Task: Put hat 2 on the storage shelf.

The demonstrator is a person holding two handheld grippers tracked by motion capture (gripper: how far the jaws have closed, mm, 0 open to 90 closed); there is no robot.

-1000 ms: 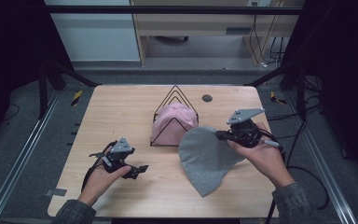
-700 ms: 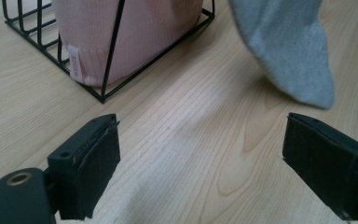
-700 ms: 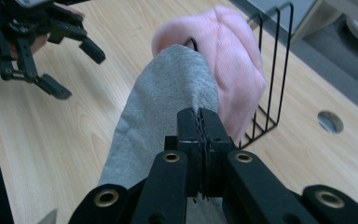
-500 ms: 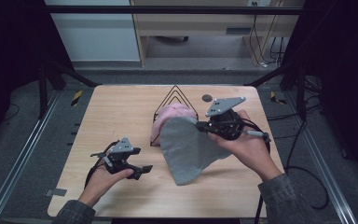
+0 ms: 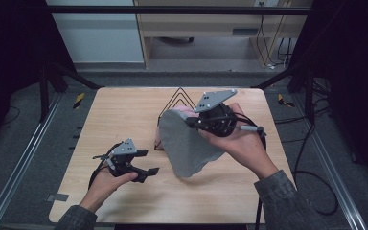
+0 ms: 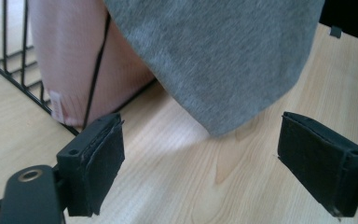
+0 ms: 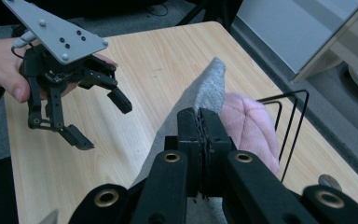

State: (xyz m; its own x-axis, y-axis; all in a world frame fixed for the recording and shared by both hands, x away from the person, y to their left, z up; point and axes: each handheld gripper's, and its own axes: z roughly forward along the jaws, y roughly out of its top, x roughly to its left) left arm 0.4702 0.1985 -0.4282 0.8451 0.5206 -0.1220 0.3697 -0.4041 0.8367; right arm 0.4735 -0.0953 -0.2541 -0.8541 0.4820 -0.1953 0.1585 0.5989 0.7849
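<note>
The right gripper (image 5: 190, 120) has its jaws clamped on the top edge of a grey cloth (image 5: 187, 143), which hangs from them with its lower tip just above the wooden table (image 5: 124, 110). Compared with half a second ago, the cloth has travelled further left and towards the back, so that it now drapes in front of the black wire rack (image 5: 177, 98) and covers most of the pink cloth (image 6: 70, 60) sitting in it. A second ago the grey cloth was still out to the right of the rack.

In the right gripper view the pads (image 7: 204, 126) are pressed together with grey fabric pinched between them, the pink cloth just beyond.

The left gripper (image 5: 146, 163) has barely shifted; it rests low at the front left, jaws spread wide and holding nothing. From its own view the cloth's tip seems to hover slightly off the wood, though contact is hard to rule out.
</note>
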